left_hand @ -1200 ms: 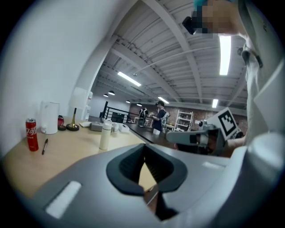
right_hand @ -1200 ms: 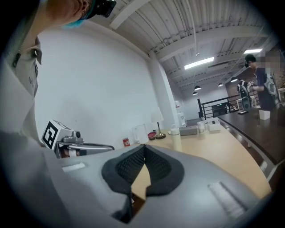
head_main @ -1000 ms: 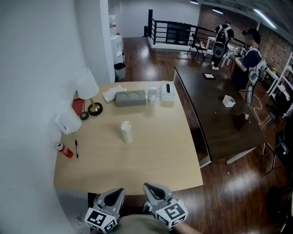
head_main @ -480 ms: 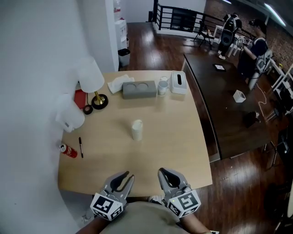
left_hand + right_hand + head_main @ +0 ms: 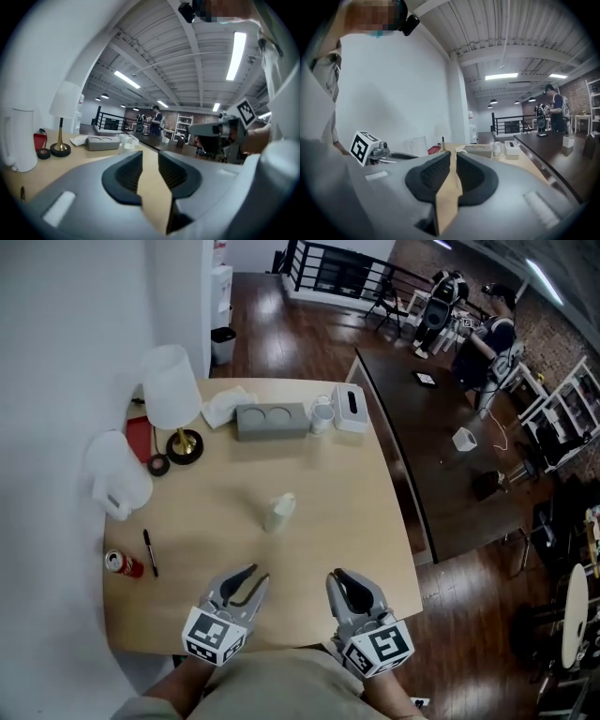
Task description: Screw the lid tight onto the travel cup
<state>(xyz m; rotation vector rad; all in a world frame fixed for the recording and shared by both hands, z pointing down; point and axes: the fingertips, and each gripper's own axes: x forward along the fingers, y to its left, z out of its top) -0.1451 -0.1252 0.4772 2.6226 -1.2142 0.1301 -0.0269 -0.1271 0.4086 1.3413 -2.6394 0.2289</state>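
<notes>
The travel cup (image 5: 278, 513), pale and tall, stands near the middle of the light wood table (image 5: 356, 521). It looks capped, but it is too small to tell how the lid sits. Both grippers hover over the table's near edge, well short of the cup. My left gripper (image 5: 256, 575) (image 5: 150, 157) points toward it. Its jaws have just been opening and stand apart with nothing between them. My right gripper (image 5: 339, 576) (image 5: 453, 157) is to the cup's right. Its jaws have just been opening to a narrow slit, also empty.
Along the far edge stand a white lamp (image 5: 171, 390), a grey two-well holder (image 5: 272, 420), a mug (image 5: 322, 414) and a tissue box (image 5: 351, 407). A white jug (image 5: 117, 474), a pen (image 5: 148, 552) and a red can (image 5: 124, 563) lie at the left. A dark table (image 5: 441, 456) stands to the right.
Both grippers have moved forward from below the table's near edge to over it. The left jaws have parted. The head view has shifted, so the table sits differently in frame.
</notes>
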